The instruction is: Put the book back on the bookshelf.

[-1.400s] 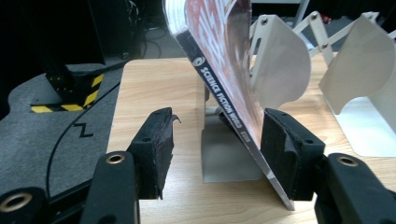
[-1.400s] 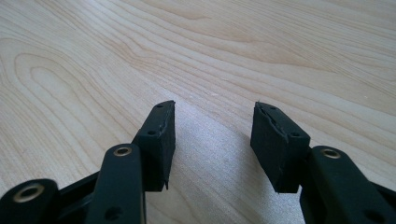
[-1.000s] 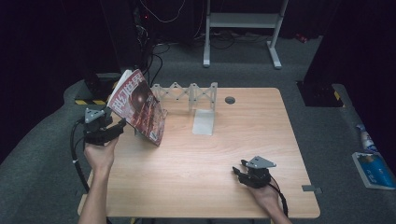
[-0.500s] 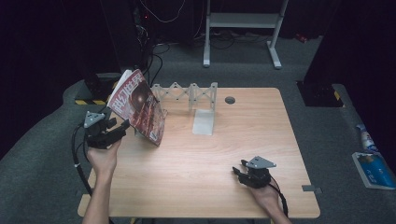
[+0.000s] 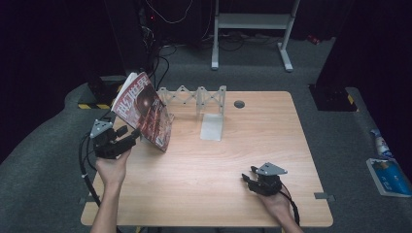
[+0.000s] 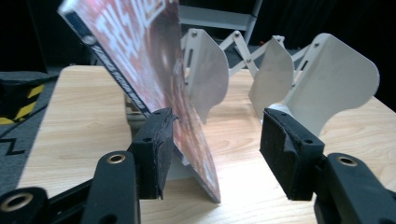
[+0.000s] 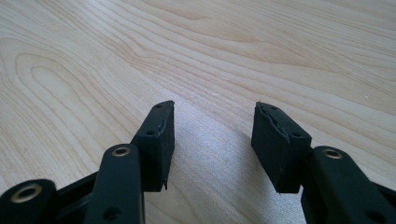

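Note:
A red-covered magazine [image 5: 145, 112] stands tilted on the wooden table [image 5: 272, 145], with its top leaning back against the left end of a white folding rack [image 5: 194, 96]. My left gripper [image 5: 130, 137] is at its lower left edge and open. In the left gripper view the magazine [image 6: 154, 70] rises between the jaws. Its lower edge lies against the left pad [image 6: 156, 149], and the right pad is well apart from it. The rack's white leaves [image 6: 327, 74] stand behind. My right gripper [image 5: 248, 179] rests open near the front right of the table, jaws [image 7: 212, 135] wide over bare wood.
The rack's flat base plate [image 5: 212, 127] lies mid-table, with a round grommet hole [image 5: 238, 104] behind it. On the floor are a bottle and a blue packet [image 5: 386, 170] at the right, a yellow-black striped block [image 5: 92, 105] at the left, and a metal stand [image 5: 252, 24] behind.
My left gripper has drawn slightly back toward the table's near edge. The magazine keeps leaning on the rack. The right gripper has not moved.

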